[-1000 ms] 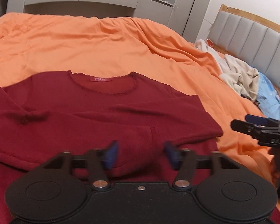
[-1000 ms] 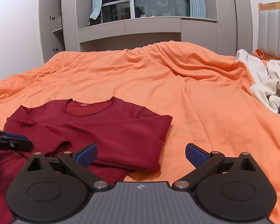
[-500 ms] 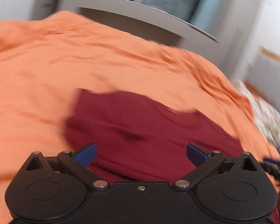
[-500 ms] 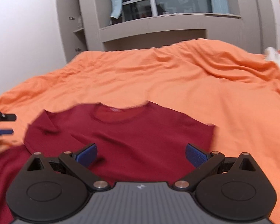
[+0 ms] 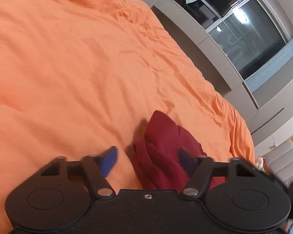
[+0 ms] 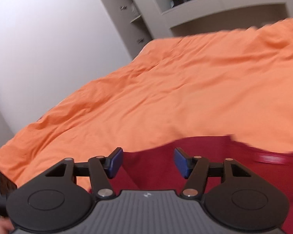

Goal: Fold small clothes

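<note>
Here, on the orange bedspread: a dark red top, bunched at its shoulder end in the left wrist view, spread flat and wide in the right wrist view. Directly ahead of the left gripper, with a raised fold of red cloth between the blue pads, nearer the right-hand pad; jaws closing, not yet seen pressing on the fabric (motion blur on the left-hand pad, so contact hard to judge). Ahead of the right gripper too, red cloth filling the gap beyond the pads and running off toward the right edge of that view; jaws closing as well, no pinch visible. Long axis of the garment apparently across the right view, from the grippers' side toward the neckline band. Probably a near edge for each hand, neither clearly nearer. Hidden: the lower hem and sleeves under both gripper bodies; the neckline smeared by blur; the far right of the garment cut off.
</note>
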The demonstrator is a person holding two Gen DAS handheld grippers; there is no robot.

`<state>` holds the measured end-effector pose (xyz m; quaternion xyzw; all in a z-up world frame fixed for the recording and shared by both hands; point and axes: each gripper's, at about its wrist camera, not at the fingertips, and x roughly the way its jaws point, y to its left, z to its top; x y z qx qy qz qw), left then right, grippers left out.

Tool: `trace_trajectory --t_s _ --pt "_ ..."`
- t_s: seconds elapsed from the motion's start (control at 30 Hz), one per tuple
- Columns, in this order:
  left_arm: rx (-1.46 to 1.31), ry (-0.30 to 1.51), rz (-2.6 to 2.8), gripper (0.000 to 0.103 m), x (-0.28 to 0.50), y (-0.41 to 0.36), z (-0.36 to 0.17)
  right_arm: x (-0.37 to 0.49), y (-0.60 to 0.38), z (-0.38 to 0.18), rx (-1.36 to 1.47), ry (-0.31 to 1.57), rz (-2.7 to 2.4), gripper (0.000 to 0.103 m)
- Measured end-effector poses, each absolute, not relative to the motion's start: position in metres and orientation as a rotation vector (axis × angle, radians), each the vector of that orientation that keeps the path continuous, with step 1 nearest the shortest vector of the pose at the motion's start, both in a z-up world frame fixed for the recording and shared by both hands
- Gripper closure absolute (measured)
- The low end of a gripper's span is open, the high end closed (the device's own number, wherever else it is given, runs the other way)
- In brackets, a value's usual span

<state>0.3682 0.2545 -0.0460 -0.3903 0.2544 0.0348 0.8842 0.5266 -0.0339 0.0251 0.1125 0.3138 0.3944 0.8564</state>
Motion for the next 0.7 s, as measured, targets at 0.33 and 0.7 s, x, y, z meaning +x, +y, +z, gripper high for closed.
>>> trace_trajectory --t_s 0.33,0.7 --pt "-0.914 0.562 0.026 0.061 0.376 0.263 -0.068 0.542 0.061 -0.004 0.108 0.832 0.96 0.072" --pt "-0.935 0.547 0.038 0.098 0.376 0.264 -0.073 0.538 0.042 0.022 0.176 0.643 0.859 0.097"
